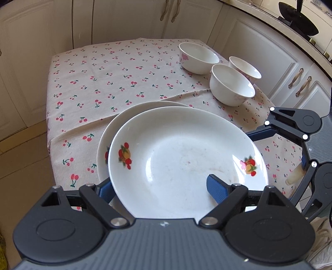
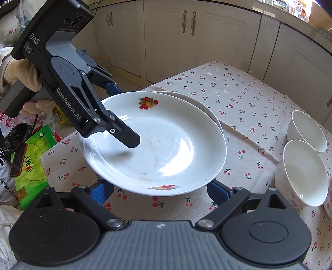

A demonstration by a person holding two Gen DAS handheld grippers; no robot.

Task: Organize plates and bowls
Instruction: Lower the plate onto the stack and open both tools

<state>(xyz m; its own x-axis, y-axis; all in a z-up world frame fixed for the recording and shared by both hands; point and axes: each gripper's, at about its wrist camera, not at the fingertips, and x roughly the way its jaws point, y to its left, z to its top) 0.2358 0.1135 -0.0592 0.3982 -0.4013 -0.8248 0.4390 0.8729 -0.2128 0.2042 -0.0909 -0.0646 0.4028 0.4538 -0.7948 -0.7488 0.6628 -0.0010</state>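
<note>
Two white plates with fruit prints sit near the front of the cherry-print tablecloth (image 1: 87, 83). The top plate (image 1: 182, 149) is tilted above the lower plate (image 1: 102, 145). My left gripper (image 1: 159, 184) is shut on the top plate, with one blue finger (image 1: 217, 189) inside the dish and the other finger (image 1: 105, 191) beneath its rim. My right gripper (image 2: 157, 187) stands open, both fingertips tucked under the top plate's (image 2: 157, 145) near rim. Three white bowls (image 1: 199, 58) (image 1: 232, 85) (image 1: 247, 68) stand together at the table's far right.
White cabinets (image 2: 186, 41) ring the table. A dark wok (image 1: 298, 18) sits on the counter at the upper right. A green packet (image 2: 33, 157) and bags lie beyond the table's left edge. A gloved hand (image 2: 16, 70) holds the left gripper's handle.
</note>
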